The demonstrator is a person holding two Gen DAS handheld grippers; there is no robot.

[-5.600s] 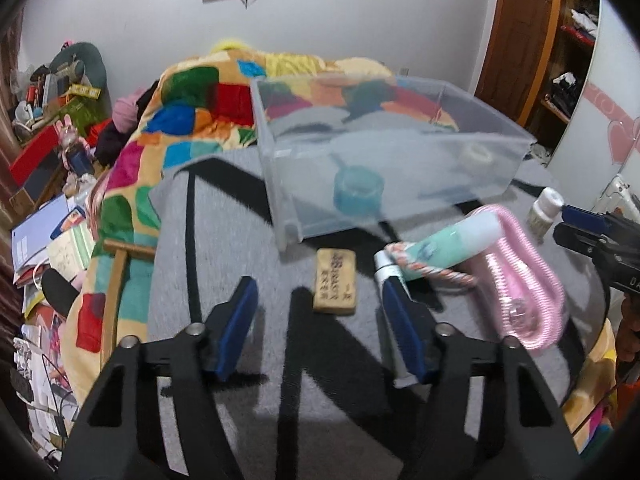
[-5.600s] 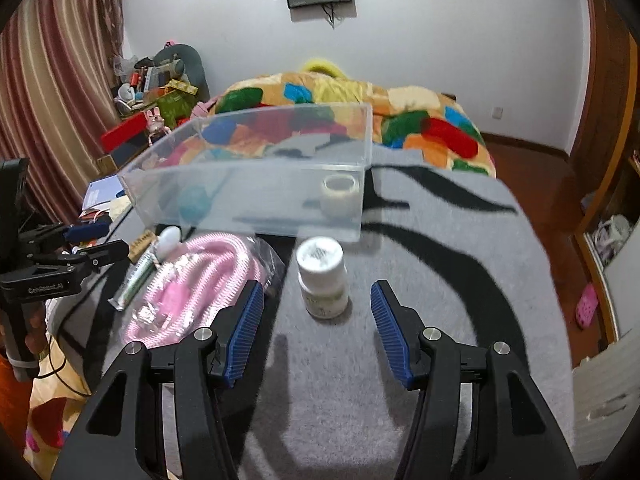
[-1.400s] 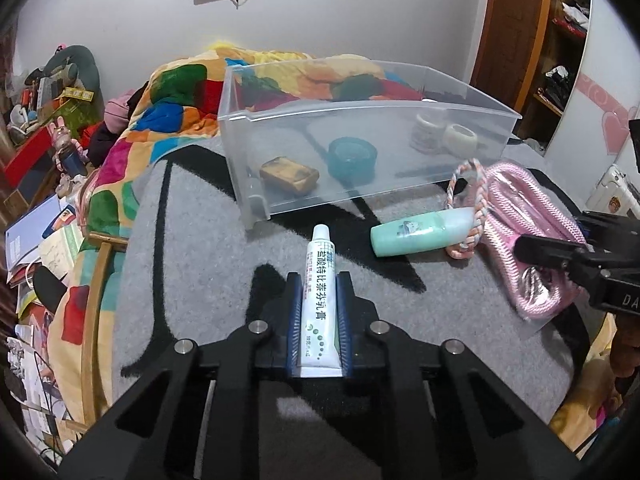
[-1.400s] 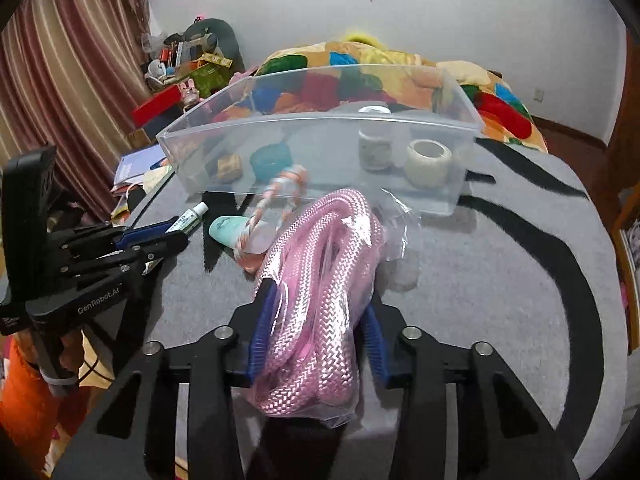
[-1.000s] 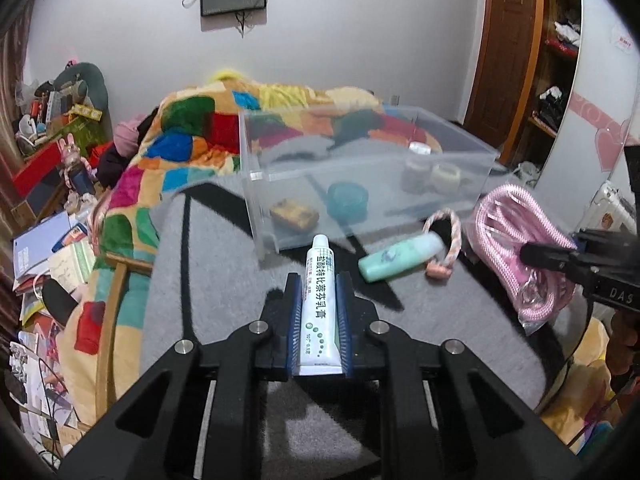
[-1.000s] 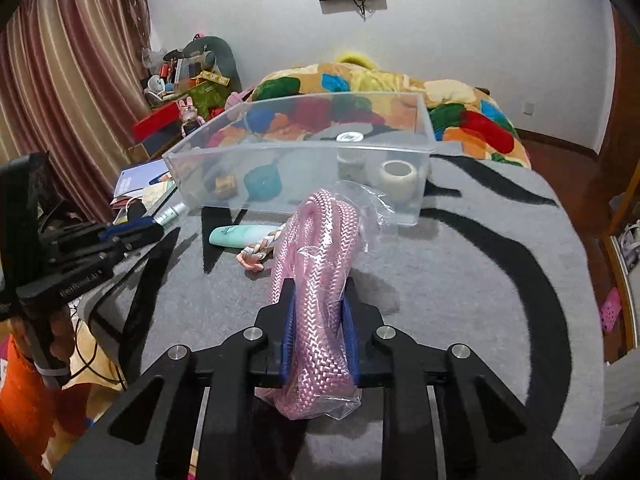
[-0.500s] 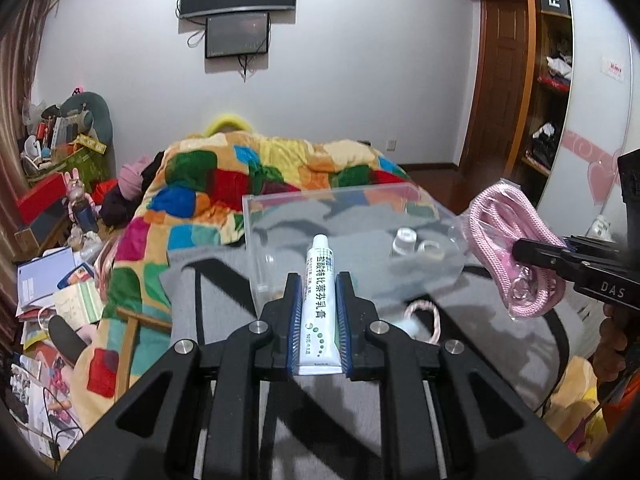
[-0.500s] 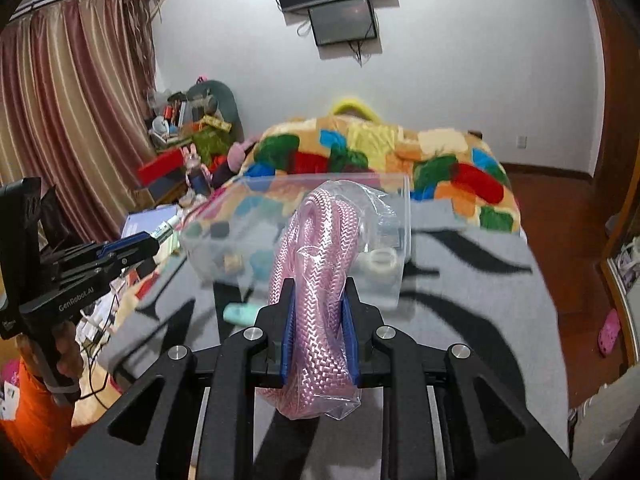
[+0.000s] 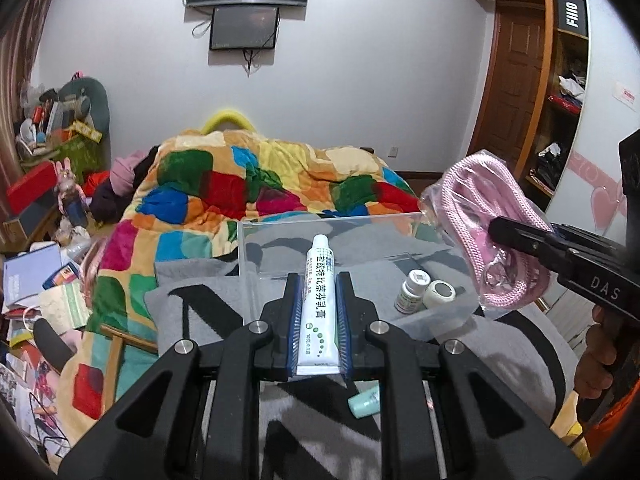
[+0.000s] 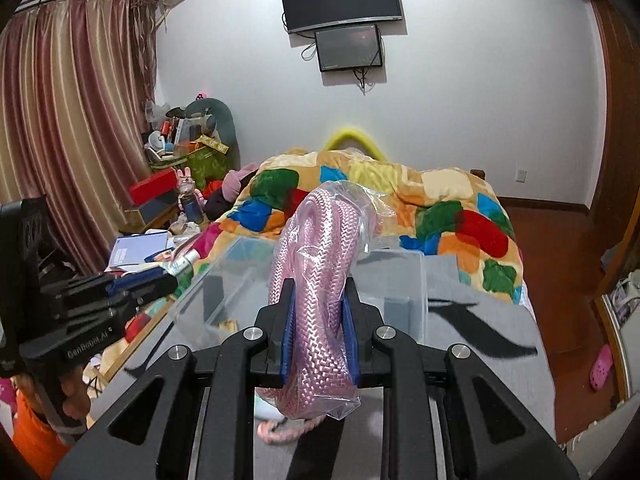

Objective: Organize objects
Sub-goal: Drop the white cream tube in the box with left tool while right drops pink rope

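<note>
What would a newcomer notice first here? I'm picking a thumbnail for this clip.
Probably the bagged pink rope, clamped upright in the right gripper and filling the centre of its view above the clear bin. Next comes the white ointment tube, pinched in the left gripper. Behind both, the patchwork quilt covers the bed.

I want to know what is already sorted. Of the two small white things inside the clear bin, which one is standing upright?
The white pill bottle, the left of the pair in the clear bin. It stands on its base, cap up; the tape roll touching its right lies on its side.
</note>
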